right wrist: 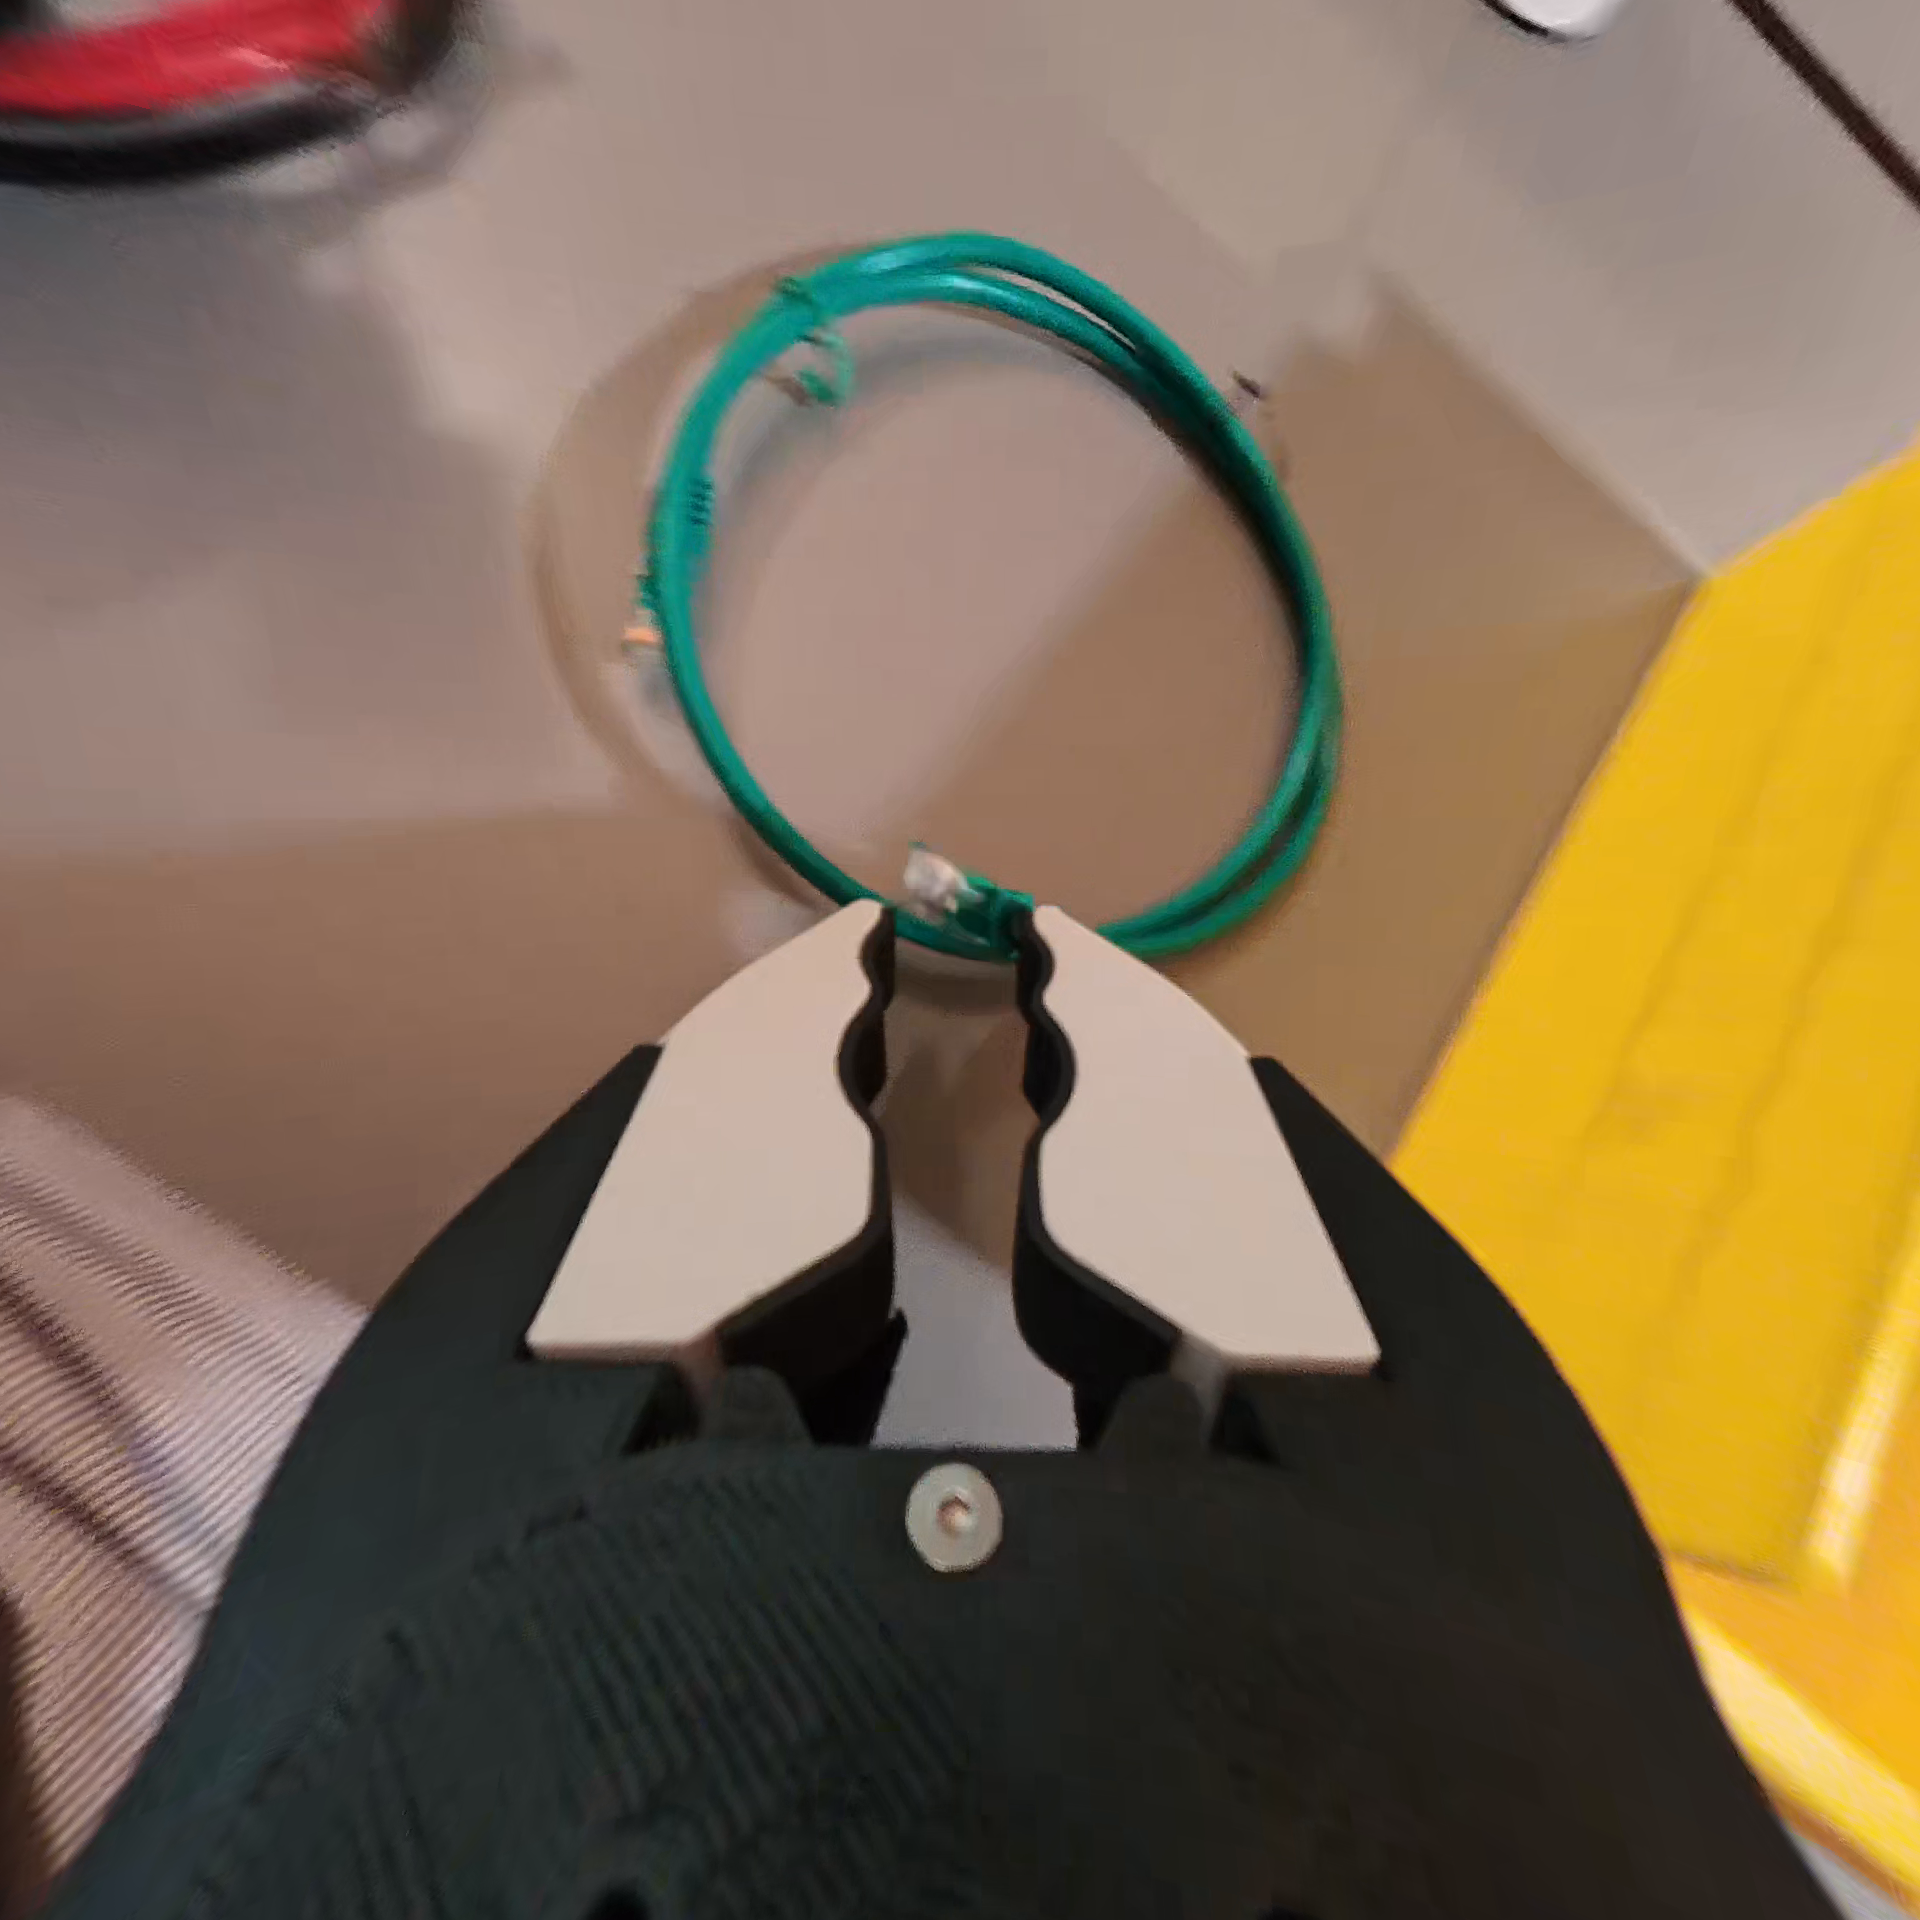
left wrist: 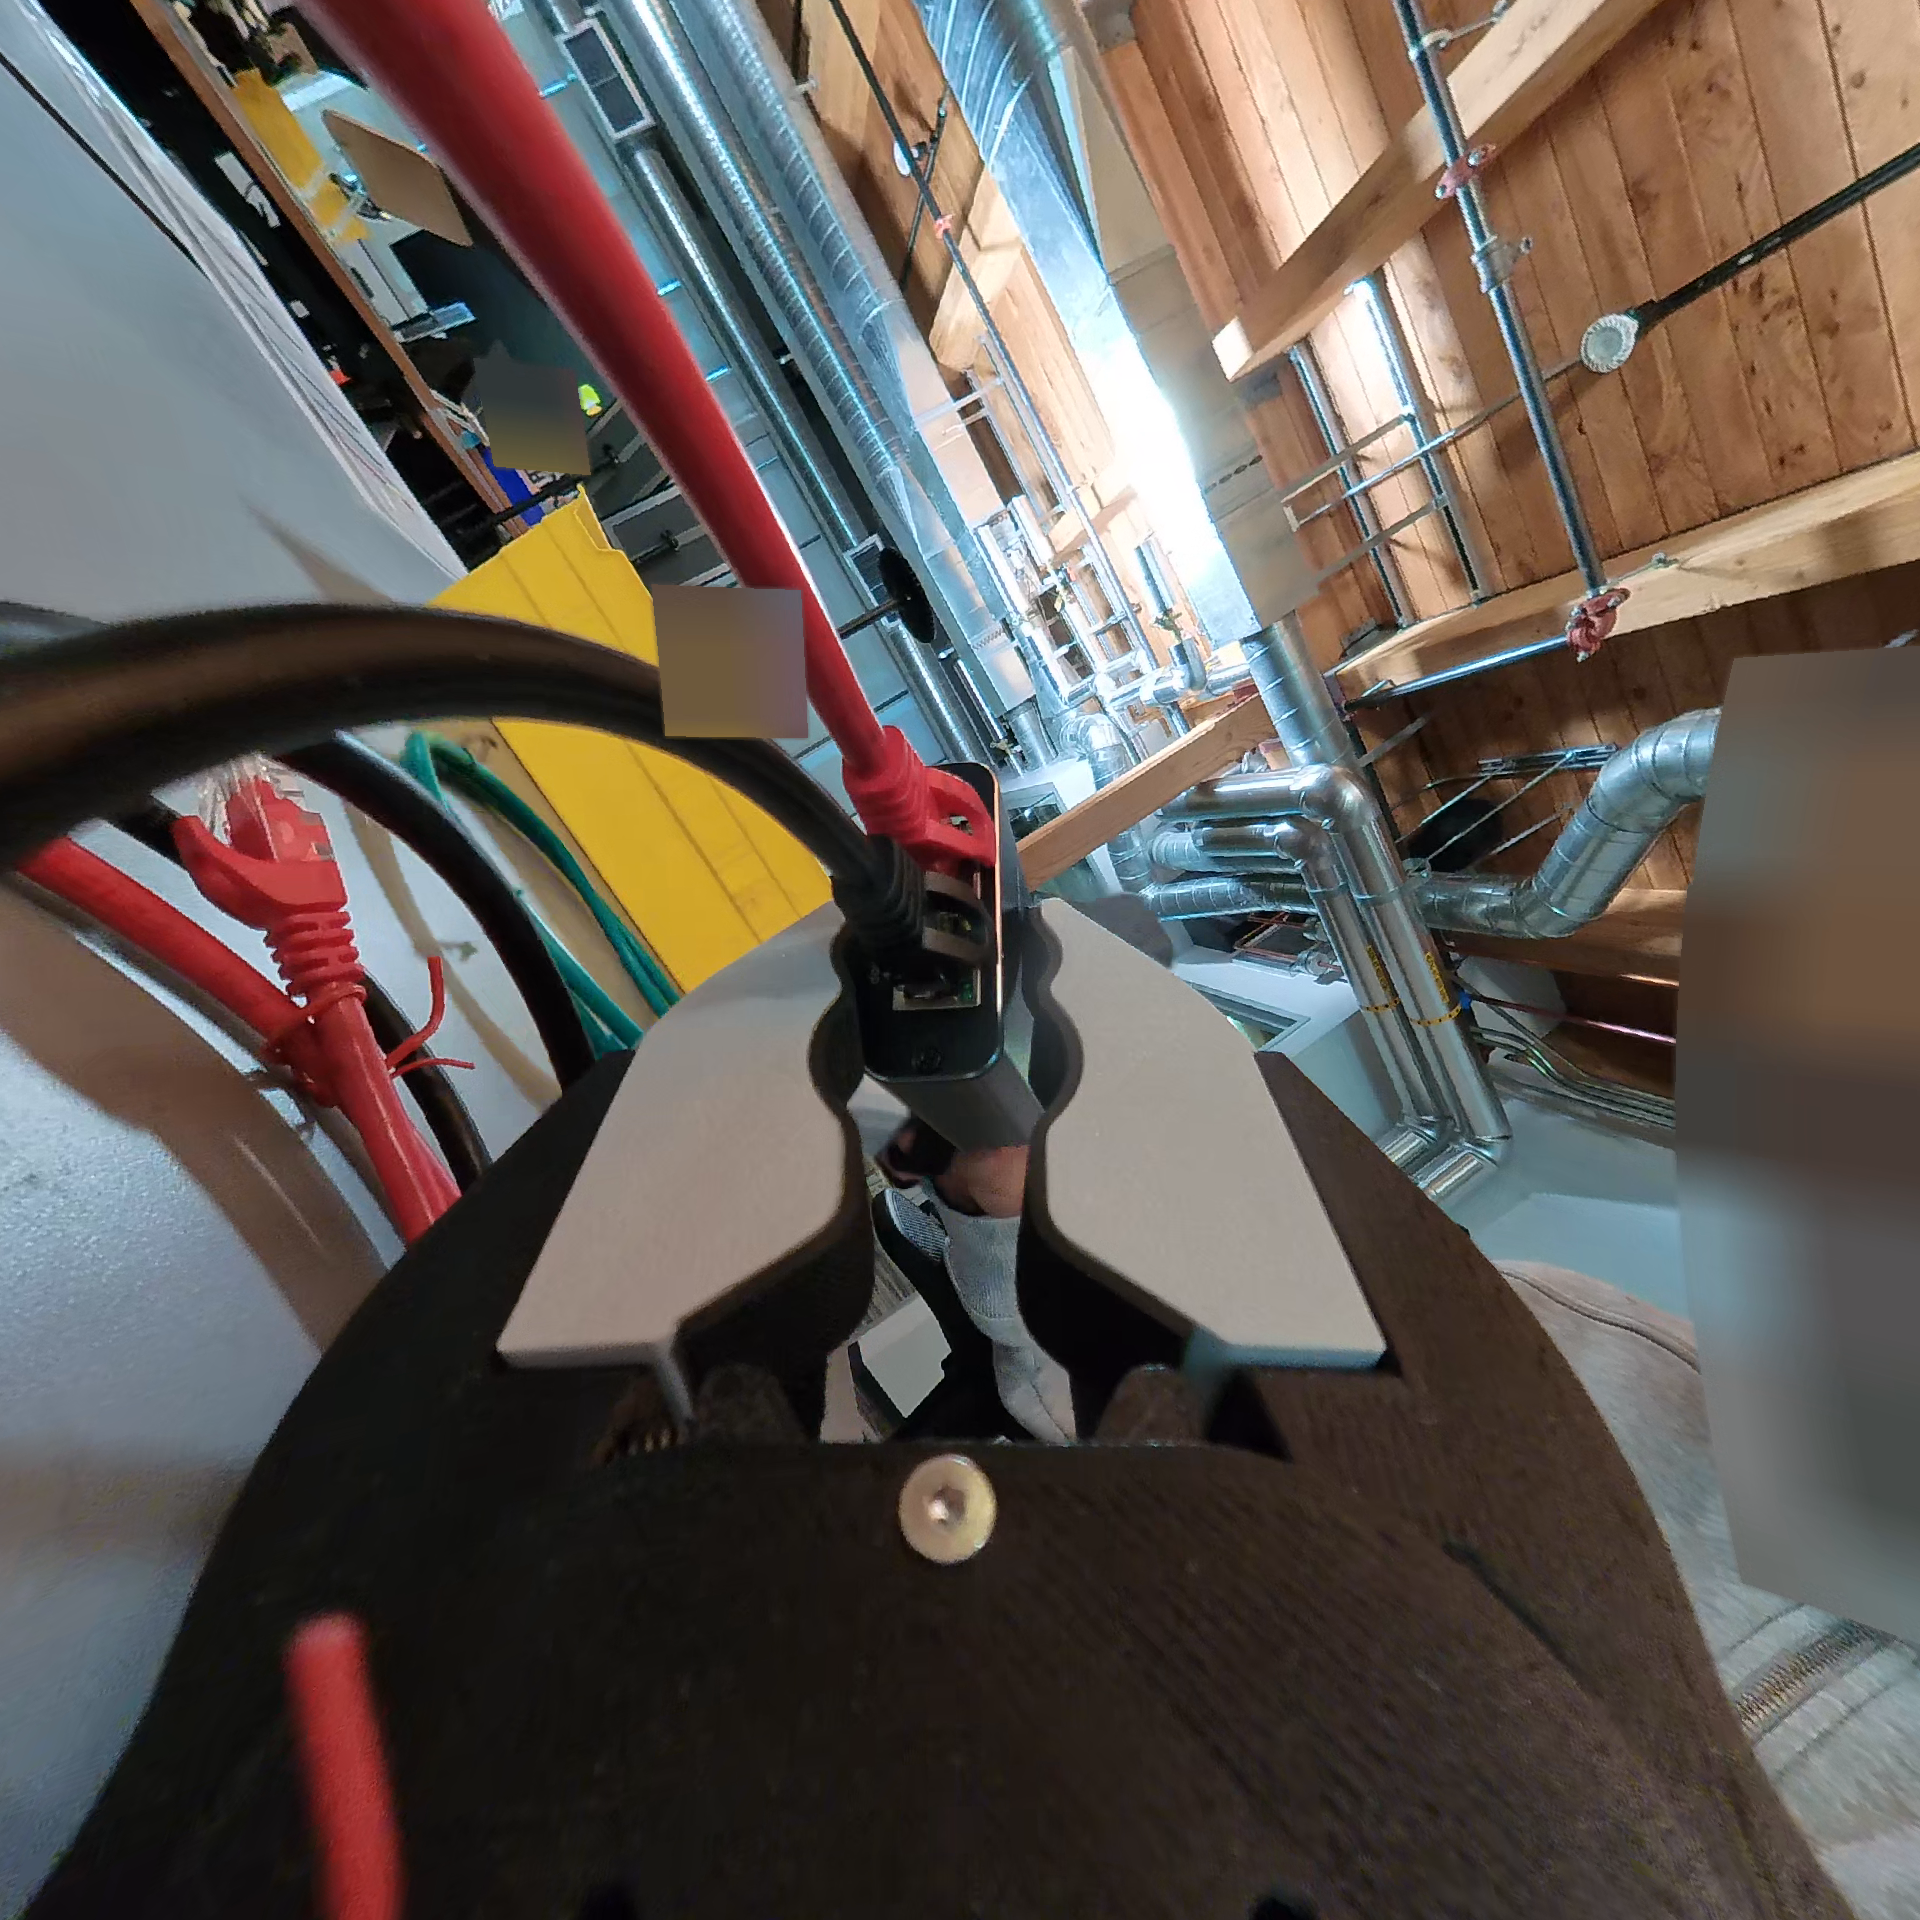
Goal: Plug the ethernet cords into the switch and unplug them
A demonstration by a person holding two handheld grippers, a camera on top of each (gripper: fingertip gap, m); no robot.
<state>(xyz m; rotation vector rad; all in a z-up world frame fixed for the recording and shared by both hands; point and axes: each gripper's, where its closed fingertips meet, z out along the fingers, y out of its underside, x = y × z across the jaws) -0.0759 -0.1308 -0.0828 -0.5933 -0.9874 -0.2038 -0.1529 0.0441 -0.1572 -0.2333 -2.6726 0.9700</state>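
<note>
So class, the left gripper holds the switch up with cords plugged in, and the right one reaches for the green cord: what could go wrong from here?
1. The switch sits between only the tips of the left gripper; the plugged red cord and black cord might tug it loose.
2. The right gripper is at the green cord where its plug overlaps the coil, so it may pinch the loop too.
3. The green coil looks tied, so all of it could lift.
</note>
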